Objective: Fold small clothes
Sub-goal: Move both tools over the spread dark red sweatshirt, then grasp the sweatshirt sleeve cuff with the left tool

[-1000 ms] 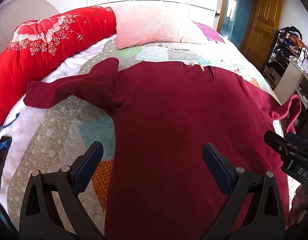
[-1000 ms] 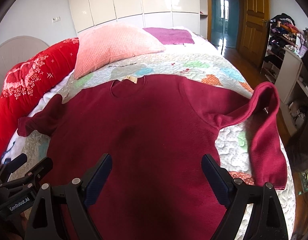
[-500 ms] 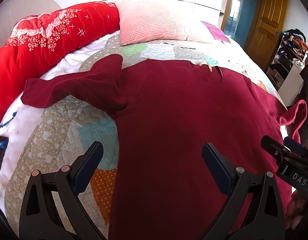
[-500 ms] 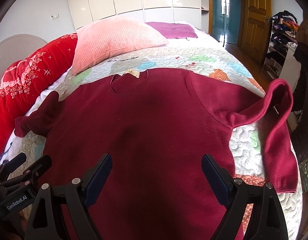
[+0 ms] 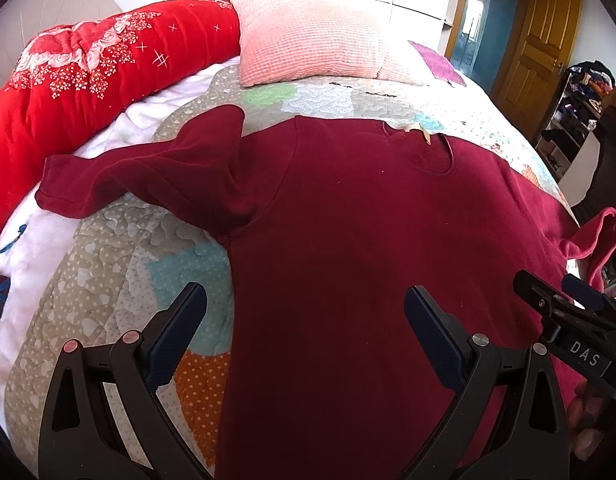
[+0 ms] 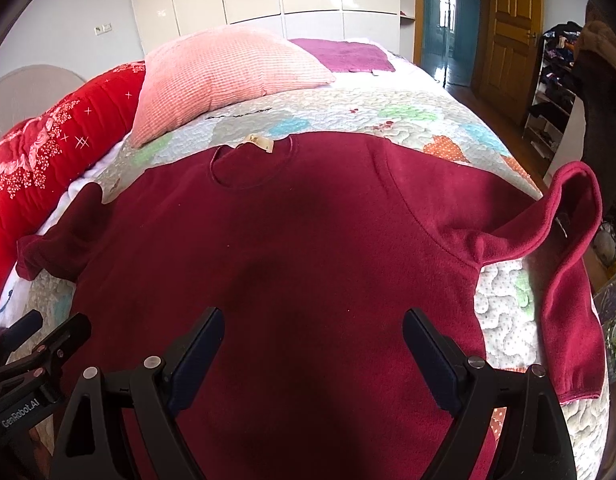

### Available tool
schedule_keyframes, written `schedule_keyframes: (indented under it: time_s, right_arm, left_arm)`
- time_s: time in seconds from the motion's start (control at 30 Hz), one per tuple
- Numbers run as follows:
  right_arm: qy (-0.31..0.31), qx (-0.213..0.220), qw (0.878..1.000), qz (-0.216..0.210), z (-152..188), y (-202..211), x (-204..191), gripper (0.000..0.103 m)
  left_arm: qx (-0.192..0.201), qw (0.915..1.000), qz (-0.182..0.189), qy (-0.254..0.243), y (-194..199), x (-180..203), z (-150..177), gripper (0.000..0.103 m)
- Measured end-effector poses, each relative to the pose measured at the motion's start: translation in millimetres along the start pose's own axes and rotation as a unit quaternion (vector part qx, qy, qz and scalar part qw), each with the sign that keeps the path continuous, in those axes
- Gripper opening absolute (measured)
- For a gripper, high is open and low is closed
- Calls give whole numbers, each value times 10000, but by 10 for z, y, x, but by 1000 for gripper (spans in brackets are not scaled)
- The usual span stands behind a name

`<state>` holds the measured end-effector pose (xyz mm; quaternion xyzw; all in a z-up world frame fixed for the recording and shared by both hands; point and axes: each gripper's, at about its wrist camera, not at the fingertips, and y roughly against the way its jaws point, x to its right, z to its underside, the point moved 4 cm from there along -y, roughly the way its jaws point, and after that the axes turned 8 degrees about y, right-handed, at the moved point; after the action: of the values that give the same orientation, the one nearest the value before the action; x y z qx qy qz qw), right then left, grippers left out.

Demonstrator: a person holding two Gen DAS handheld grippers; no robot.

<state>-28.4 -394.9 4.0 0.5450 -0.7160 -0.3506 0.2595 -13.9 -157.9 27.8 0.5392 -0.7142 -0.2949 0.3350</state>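
With the view closing in from a second ago, both the left claw (image 5: 306, 330) and the right claw (image 6: 311, 350) are hovering spread and empty over the maroon shirt (image 6: 300, 248) lying flat on the bed (image 6: 407, 104), apparently approaching a first fold.
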Motion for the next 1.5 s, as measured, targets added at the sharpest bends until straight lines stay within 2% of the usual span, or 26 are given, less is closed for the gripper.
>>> schedule_keyframes:
  time_s: [0.23,0.43,0.63,0.73,0.83,0.97,1.07,1.17,1.23,1.3,1.33,1.37,1.43,1.47,1.5]
  right_arm:
    - [51,-27,10000,23,2,-32,-20,89]
    - [54,-16,10000,-15,-49,-77,-62,89]
    - [160,-10,9998,-105,-188,-213,-201,89]
    - [259,-59,9994,-235,-255,-319,-328,89]
    - [345,-55,9988,-337,-296,-386,-457,89]
    - [443,-100,9979,-453,-308,-463,-610,89]
    - [572,-139,9970,-498,-317,-515,-704,89]
    - [684,-179,9963,-496,-340,-584,-777,89]
    - [685,-235,9960,-525,-352,-637,-804,89]
    - [657,-227,9962,-531,-359,-658,-816,89]
    - [651,-219,9962,-532,-365,-667,-822,89]
    - [652,-218,9962,-535,-372,-676,-830,89]
    - [649,-217,9962,-537,-378,-681,-840,89]
    - [636,-216,9962,-550,-379,-677,-839,89]
    - [624,-217,9962,-570,-381,-669,-837,89]
  left_arm:
    - [18,10000,-13,8,5,-8,-30,100]
    - [13,9997,-10,254,27,-215,-115,100]
    - [87,9966,82,821,91,-732,-302,100]
    - [197,9924,-66,1214,114,-1174,-455,100]
    - [207,9813,-145,1907,42,-1727,-585,100]
    - [282,9570,-457,2850,-191,-2485,-713,94]
    - [188,9393,-554,3381,-426,-2862,-777,93]
    - [170,9237,-536,3789,-596,-3049,-792,93]
    - [342,9185,-586,3897,-625,-3082,-838,93]
    - [418,9216,-564,3817,-686,-3095,-932,93]
    - [409,9246,-554,3747,-730,-3081,-967,91]
    - [432,9276,-582,3664,-771,-3074,-995,84]
    - [429,9334,-603,3512,-854,-3076,-1065,27]
    - [334,9347,-468,3508,-886,-3076,-1076,16]
    - [296,9328,-301,3579,-878,-3057,-1091,11]
